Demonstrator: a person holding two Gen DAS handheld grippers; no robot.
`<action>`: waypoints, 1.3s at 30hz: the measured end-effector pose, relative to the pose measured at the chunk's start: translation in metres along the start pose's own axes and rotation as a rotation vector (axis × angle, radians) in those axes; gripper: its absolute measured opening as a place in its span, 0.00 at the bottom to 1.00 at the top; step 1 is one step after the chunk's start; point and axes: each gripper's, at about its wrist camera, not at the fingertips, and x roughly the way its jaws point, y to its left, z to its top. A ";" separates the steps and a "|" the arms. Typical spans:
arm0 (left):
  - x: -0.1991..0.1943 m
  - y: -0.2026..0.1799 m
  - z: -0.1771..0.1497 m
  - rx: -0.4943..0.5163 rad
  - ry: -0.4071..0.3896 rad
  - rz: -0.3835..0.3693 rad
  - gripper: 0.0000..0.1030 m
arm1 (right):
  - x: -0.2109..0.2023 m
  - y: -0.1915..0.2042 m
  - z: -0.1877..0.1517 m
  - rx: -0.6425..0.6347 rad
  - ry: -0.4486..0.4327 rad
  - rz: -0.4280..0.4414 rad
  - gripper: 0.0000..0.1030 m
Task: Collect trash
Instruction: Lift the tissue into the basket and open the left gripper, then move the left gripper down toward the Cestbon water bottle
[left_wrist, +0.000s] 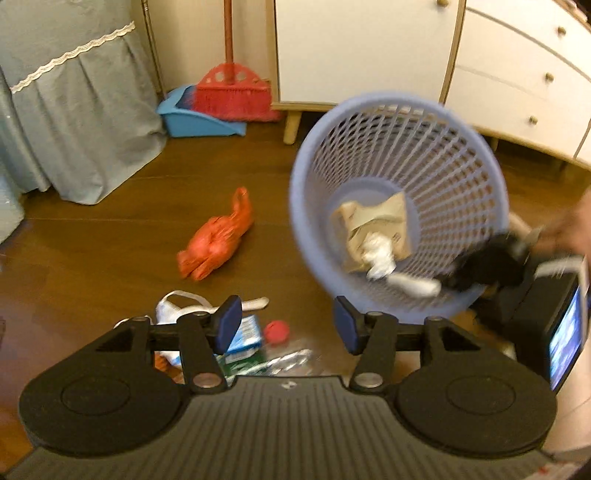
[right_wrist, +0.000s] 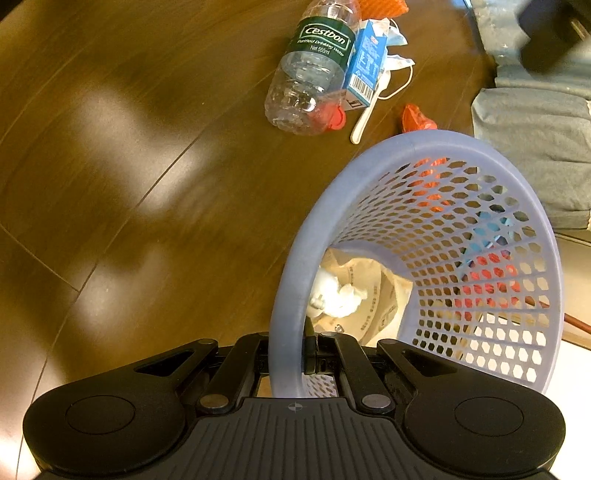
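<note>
The right gripper jaws pinch the basket rim. The left gripper jaws are open over the brown wood floor. A bottle and broom are near.

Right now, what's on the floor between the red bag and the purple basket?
Nothing: the left wrist view shows bare wooden floor between the red bag and the basket.

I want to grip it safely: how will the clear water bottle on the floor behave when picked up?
The water bottle looks empty, so probably light. Its thin clear wall may dent under the claw. Lying on its side, it could roll if nudged.
</note>
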 end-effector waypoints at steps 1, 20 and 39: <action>0.001 0.004 -0.005 0.005 0.012 0.006 0.49 | 0.000 0.000 0.000 -0.001 0.000 0.000 0.00; 0.044 0.023 -0.074 0.342 0.160 -0.016 0.64 | 0.005 -0.001 0.000 0.007 0.009 -0.019 0.00; 0.113 0.028 -0.081 0.542 0.184 -0.090 0.81 | 0.008 -0.001 0.002 0.022 0.021 -0.036 0.00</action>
